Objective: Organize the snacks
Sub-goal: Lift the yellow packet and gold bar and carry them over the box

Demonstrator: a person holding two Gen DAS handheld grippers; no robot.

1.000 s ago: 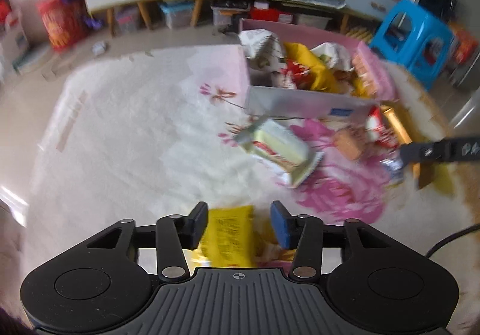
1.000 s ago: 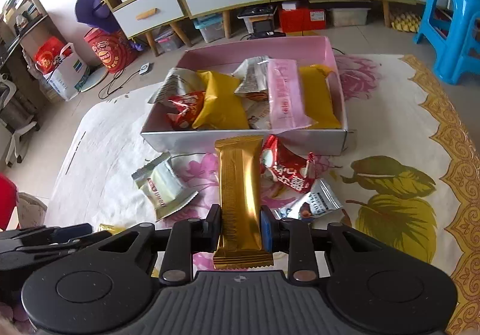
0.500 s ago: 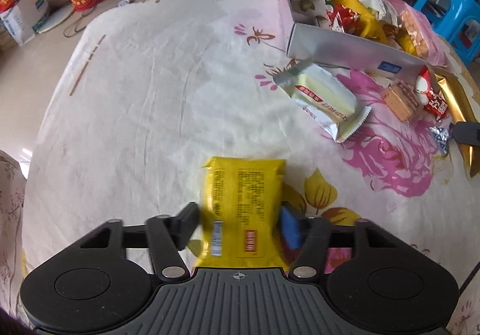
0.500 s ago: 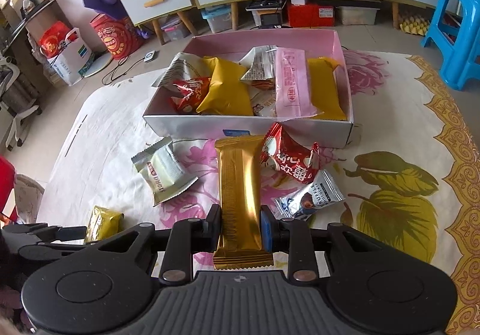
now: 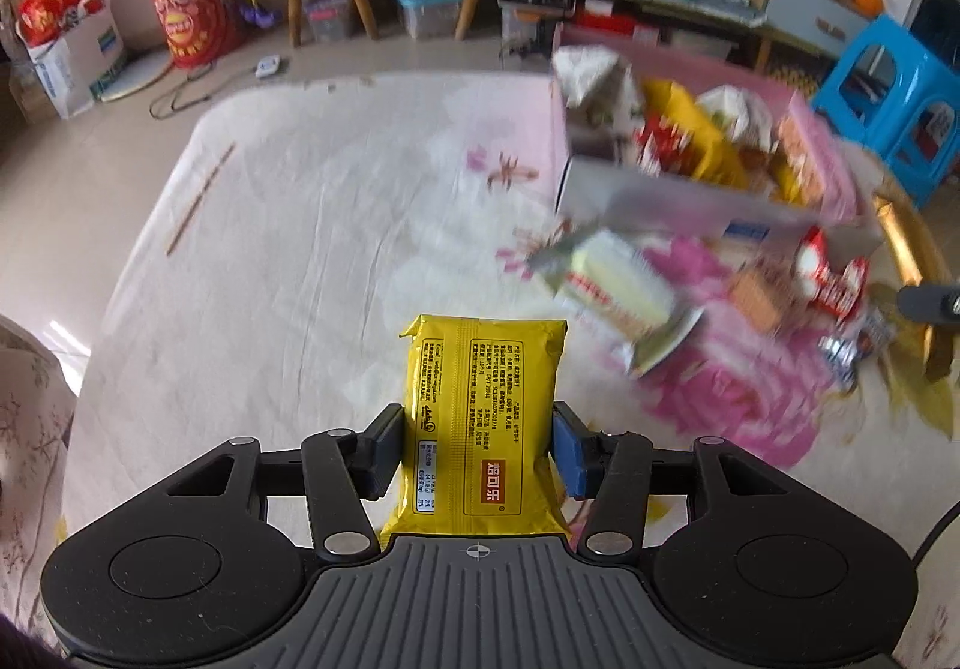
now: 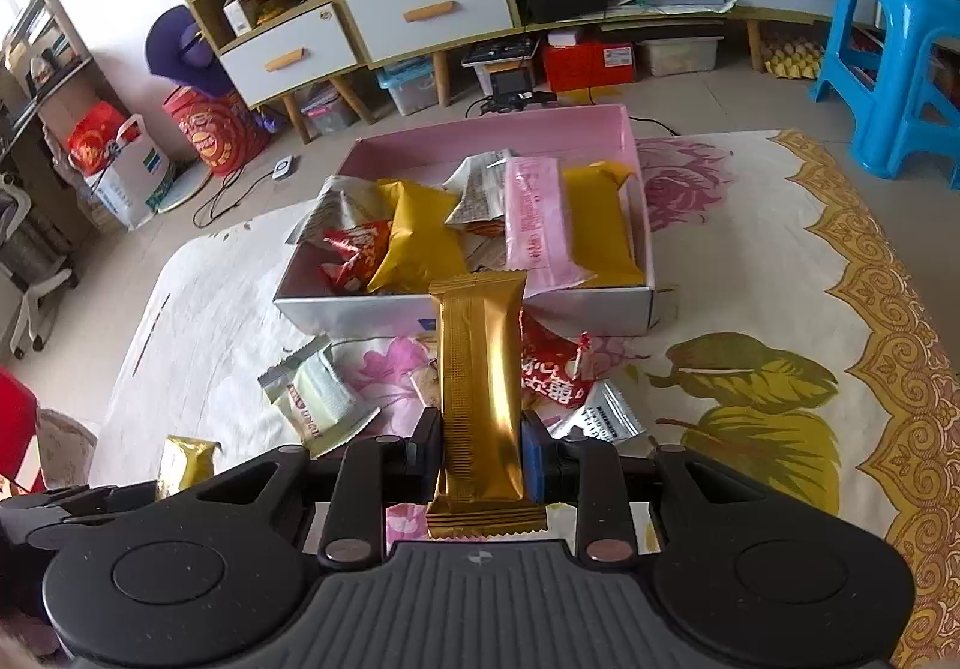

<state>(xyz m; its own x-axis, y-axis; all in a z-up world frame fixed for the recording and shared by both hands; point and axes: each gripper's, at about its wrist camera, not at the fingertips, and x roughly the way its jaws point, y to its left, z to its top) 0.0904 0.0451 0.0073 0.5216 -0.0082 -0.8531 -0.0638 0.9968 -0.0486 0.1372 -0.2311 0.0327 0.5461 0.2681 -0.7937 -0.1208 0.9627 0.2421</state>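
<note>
Snacks: a yellow packet (image 5: pixel 480 417) is clamped in the left gripper (image 5: pixel 477 444), and the right gripper (image 6: pixel 480 450) pinches a gold bar (image 6: pixel 480 387). At the bar's twelve o'clock sits the pink box (image 6: pixel 636 171), filled with packets; loose wrappers (image 6: pixel 555 372) lie before it on the floral cloth (image 6: pixel 750 309).

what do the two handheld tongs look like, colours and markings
Both match: the left tongs and right tongs have a matte black body with a ribbed grey centre marked by a small crosshair, round discs on each side, silver pivot pins, one black finger and one blue-padded one. A black cable trails off the left.
</note>
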